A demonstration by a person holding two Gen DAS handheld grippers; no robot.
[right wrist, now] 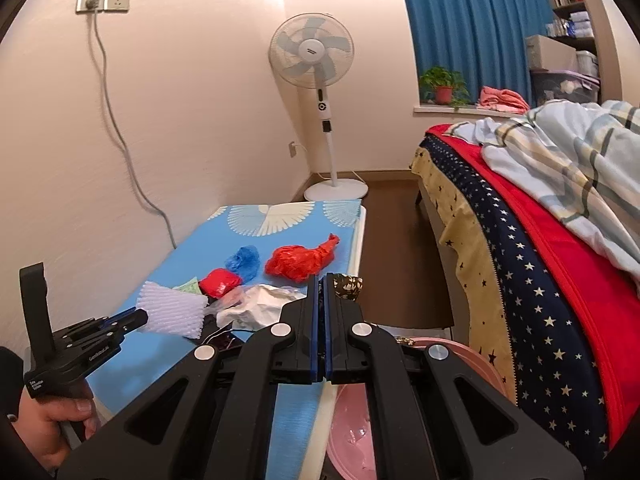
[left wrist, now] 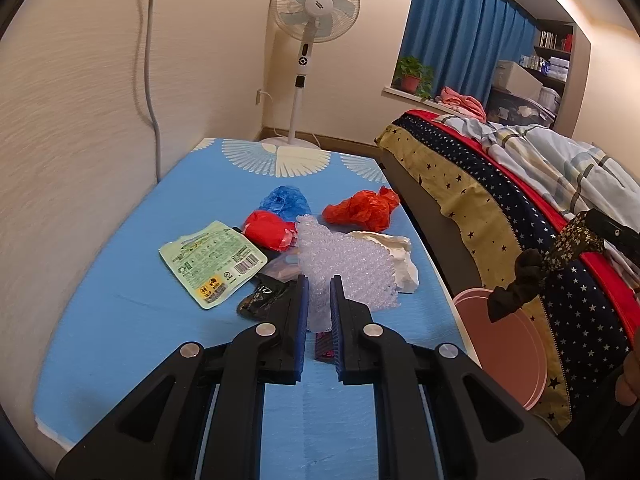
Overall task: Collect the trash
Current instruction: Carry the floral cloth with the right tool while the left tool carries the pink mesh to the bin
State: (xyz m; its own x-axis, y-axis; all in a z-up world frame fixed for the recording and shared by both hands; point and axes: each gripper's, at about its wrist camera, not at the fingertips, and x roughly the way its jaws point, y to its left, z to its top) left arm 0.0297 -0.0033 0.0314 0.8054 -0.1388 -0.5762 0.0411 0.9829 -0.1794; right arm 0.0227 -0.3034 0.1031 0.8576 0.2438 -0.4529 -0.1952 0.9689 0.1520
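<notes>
The bubble wrap [left wrist: 344, 268] is pinched in the nearly closed left claw [left wrist: 319, 280], above the blue table [left wrist: 120, 340] beside other trash; the right claw [right wrist: 322, 280] is closed on a dark patterned bag [right wrist: 349, 286] over the pink bin [right wrist: 472, 356].

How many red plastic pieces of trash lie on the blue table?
2. A crumpled red bag lies near the table's far right edge; a smaller red wad lies beside the blue bag. More may hide under the pile.
</notes>
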